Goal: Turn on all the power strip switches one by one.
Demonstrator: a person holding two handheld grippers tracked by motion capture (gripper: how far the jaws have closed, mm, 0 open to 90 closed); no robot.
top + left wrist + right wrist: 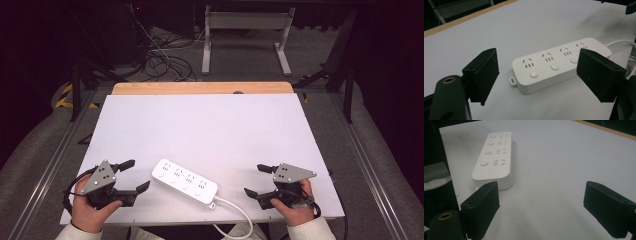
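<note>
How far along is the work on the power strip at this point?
Nothing looks done yet. The white power strip lies flat on the white table, its cable trailing toward the near edge, nothing plugged into its outlets. In hand: the left tongs and right tongs sit open on either side, touching nothing. Any contact or grasp is left.

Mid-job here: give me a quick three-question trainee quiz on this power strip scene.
1. True or false: the left gripper is shut on the power strip.
2. How many round buttons does the power strip carry? A) two B) four C) six
3. Fill in: the strip's white cable leaves the end nearer the ____ gripper.

Key:
1. False: its jaws stand open, apart from the strip.
2. B.
3. Right: the right gripper sits open beside that end, touching nothing on the white table.
</note>
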